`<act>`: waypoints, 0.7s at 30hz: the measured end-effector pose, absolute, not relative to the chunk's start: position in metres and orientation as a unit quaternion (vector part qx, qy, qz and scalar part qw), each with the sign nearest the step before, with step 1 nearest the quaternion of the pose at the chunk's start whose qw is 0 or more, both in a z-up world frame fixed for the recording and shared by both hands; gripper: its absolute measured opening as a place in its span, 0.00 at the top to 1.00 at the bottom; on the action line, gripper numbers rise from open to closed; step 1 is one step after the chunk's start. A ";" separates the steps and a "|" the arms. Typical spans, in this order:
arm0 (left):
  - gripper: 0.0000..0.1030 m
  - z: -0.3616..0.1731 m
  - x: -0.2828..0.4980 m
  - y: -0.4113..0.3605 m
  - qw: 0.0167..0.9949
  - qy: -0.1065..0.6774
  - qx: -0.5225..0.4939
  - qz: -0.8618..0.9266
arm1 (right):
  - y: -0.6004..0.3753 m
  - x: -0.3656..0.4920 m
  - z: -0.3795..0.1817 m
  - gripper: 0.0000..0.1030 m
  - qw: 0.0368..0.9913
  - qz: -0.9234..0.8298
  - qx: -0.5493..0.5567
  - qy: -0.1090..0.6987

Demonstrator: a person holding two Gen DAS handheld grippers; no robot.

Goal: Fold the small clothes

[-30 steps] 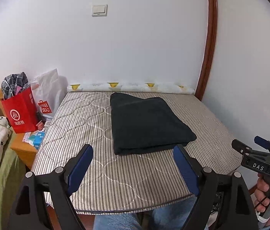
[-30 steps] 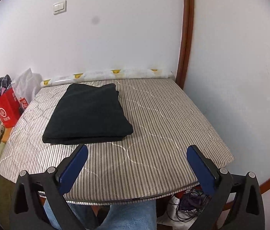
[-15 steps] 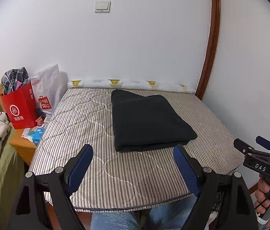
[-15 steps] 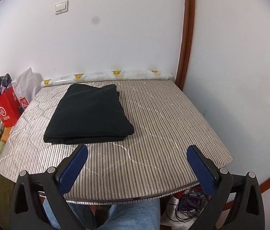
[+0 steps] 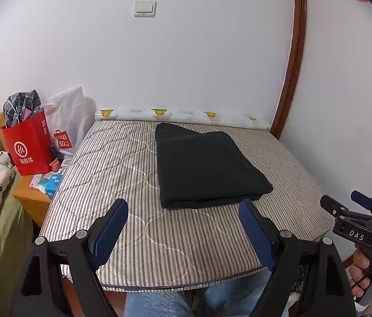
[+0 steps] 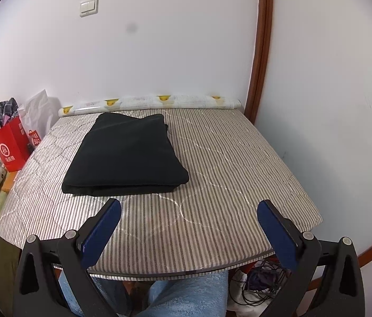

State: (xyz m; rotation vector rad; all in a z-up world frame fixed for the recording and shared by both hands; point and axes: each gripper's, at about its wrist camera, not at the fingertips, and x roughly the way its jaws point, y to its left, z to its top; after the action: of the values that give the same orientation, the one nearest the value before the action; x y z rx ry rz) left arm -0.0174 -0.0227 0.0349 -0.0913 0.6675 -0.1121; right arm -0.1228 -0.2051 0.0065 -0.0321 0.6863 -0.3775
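The folded black garment (image 5: 207,167) lies on the striped mattress (image 5: 122,174), long axis running away, just ahead of the left gripper (image 5: 183,227); the right gripper (image 6: 188,227) sits further right, both fingers apart, empty.

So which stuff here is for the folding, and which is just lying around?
For the folding:
- black folded cloth on the striped mattress
- left gripper and right gripper, jaws open and empty

Just lying around:
- red paper bag
- white shopping bag
- wall switch
- cables on the floor
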 end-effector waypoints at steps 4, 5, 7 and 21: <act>0.18 0.035 -0.017 -0.023 0.942 0.328 -0.043 -0.055 | -0.206 -0.124 0.008 0.01 0.925 -0.183 -0.015 0.332; 0.18 0.035 -0.018 -0.023 0.942 0.327 -0.043 -0.054 | -0.206 -0.124 0.009 0.01 0.925 -0.184 -0.014 0.332; 0.18 0.035 -0.018 -0.022 0.942 0.327 -0.044 -0.055 | -0.205 -0.124 0.009 0.01 0.925 -0.185 -0.016 0.331; 0.18 0.036 -0.019 -0.021 0.943 0.326 -0.044 -0.051 | -0.198 -0.127 0.014 0.01 0.927 -0.184 -0.017 0.326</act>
State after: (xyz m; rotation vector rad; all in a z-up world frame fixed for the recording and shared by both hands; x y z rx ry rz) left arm -0.0186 -0.0212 0.0359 -0.0897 0.6645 -0.1045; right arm -0.1270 -0.1981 0.0140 -0.0357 0.6675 -0.3779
